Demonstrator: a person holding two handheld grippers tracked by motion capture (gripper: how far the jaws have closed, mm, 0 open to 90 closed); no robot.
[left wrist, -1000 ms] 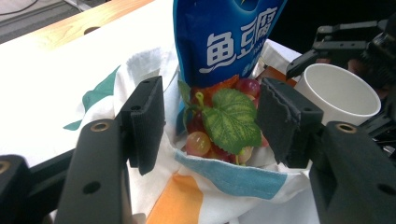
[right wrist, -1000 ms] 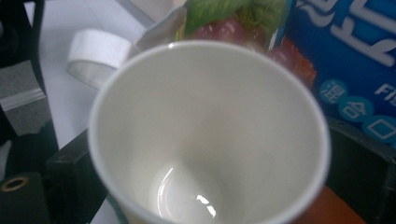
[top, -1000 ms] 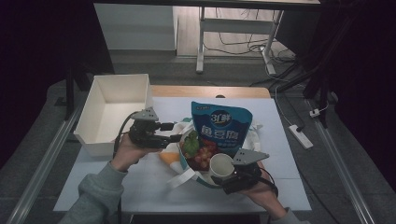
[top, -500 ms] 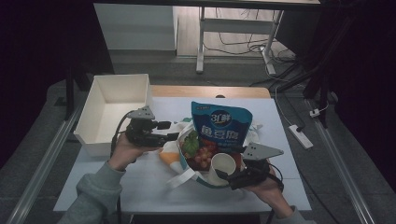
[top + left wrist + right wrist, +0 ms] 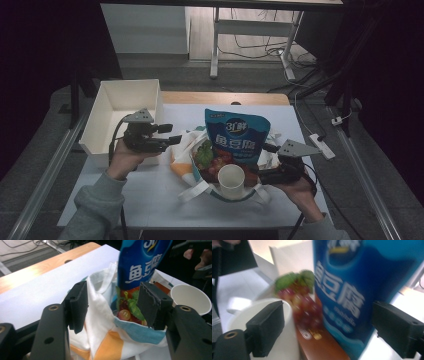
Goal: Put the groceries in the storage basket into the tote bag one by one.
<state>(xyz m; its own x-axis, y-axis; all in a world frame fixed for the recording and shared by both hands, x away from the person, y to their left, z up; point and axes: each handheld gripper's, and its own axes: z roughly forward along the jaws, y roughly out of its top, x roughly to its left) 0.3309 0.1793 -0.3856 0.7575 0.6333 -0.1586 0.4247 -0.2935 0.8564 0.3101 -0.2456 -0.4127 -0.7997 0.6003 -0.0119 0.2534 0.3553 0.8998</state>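
Right claw (image 5: 264,173) now beside "鱼豆腐" bag (image 5: 239,134)

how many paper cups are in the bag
1. One white paper cup stands at the near end of the tote bag, beside the grapes and in front of the blue snack pouch. Others could be hidden behind the pouch.

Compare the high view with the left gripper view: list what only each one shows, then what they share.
High view only: the white box at the table's left, the person's left hand holding the left gripper, and the floor cables beyond.

Left gripper view only: close detail of the grapes inside the cloth bag.

Both: the blue snack packet, the paper cup, the bag and the right gripper.
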